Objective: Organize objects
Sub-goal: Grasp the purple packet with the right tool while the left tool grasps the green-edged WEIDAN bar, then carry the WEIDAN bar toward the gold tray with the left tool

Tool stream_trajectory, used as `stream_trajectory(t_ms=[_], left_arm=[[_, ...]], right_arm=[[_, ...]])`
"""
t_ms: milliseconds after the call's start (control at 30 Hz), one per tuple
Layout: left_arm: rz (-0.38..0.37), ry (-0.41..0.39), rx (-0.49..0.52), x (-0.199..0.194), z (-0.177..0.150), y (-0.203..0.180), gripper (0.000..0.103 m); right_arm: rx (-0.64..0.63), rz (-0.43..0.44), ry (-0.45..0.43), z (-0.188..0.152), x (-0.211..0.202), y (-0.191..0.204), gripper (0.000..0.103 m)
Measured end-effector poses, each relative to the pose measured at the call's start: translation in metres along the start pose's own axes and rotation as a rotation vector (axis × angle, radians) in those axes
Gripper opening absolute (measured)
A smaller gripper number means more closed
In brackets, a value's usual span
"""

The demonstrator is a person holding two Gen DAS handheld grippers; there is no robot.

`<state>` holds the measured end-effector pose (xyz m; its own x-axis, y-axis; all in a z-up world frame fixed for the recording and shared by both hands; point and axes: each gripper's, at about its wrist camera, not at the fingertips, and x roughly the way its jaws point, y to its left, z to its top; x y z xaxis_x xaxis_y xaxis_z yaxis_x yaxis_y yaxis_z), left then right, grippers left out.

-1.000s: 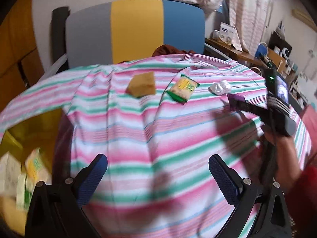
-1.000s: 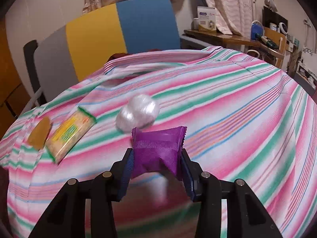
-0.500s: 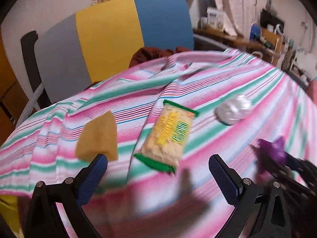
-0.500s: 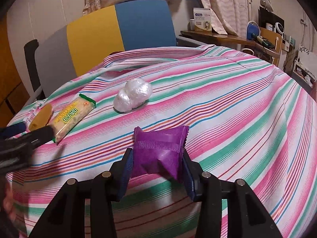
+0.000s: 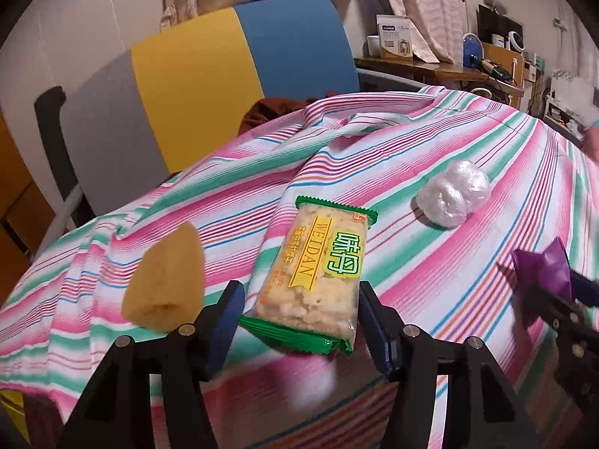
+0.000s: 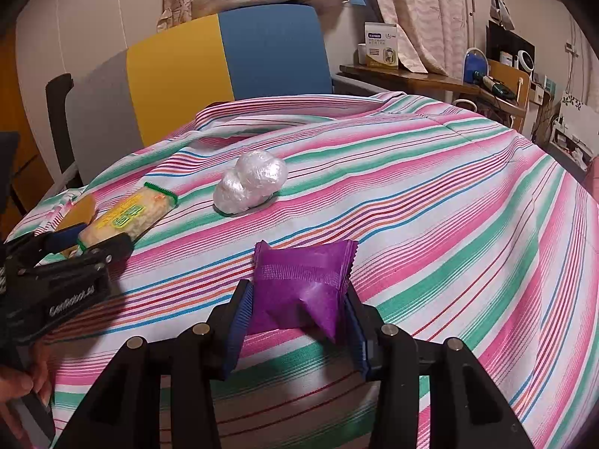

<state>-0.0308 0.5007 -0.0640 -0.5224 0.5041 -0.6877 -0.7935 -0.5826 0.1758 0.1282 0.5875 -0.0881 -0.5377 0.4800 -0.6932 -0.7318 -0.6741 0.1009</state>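
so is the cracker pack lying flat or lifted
Lying flat on the striped cloth: the cracker pack rests face up, its near end between the left gripper's blue pads.

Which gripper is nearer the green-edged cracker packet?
Left. The left gripper straddles the cracker packet, fingers either side. The right gripper sits off to its right, clamping the purple packet.

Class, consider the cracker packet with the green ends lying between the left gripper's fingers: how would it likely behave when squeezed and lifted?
The cracker packet probably lifts stiffly, since its clear film shows packed crackers. Those look brittle, so a hard squeeze from the left gripper may crack them. Glossy film could slip somewhat.
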Motion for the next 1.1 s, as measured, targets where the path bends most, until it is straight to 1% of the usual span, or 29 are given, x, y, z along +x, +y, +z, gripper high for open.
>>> stream_trajectory(t_ms=[167,267,333,533,667,833,933,1000,1100], left_arm=[[0.038,-0.061,-0.002,-0.027,-0.022,0.002,0.058],[0.05,-0.077,-0.01,-0.043,-0.037,0.004,0.053],[0.04,-0.092,-0.031,-0.055,-0.046,0.008,0.052],[-0.003,-0.103,-0.057,-0.081,-0.068,0.006,0.051],[-0.028,-0.114,-0.095,-0.097,-0.081,0.008,0.051],[-0.048,-0.106,-0.185,-0.111,-0.093,0.021,0.051],[-0.064,-0.082,-0.248,-0.117,-0.103,0.033,0.051],[-0.069,-0.069,-0.27,-0.119,-0.108,0.038,0.051],[-0.099,-0.033,-0.288,-0.116,-0.113,0.041,0.051]], right_arm=[[-0.022,-0.022,-0.005,0.0,-0.001,0.004,0.046],[-0.035,-0.032,-0.013,0.0,-0.003,0.006,0.046],[-0.04,-0.034,-0.018,0.0,-0.004,0.007,0.046],[-0.058,-0.044,-0.05,0.0,-0.012,0.011,0.046],[-0.099,-0.049,-0.078,-0.002,-0.019,0.02,0.046],[-0.171,-0.044,-0.109,-0.003,-0.028,0.033,0.045],[-0.199,-0.009,-0.083,-0.003,-0.031,0.04,0.045],[-0.194,0.019,-0.059,-0.005,-0.034,0.043,0.045],[-0.171,0.05,-0.04,-0.011,-0.041,0.05,0.045]])
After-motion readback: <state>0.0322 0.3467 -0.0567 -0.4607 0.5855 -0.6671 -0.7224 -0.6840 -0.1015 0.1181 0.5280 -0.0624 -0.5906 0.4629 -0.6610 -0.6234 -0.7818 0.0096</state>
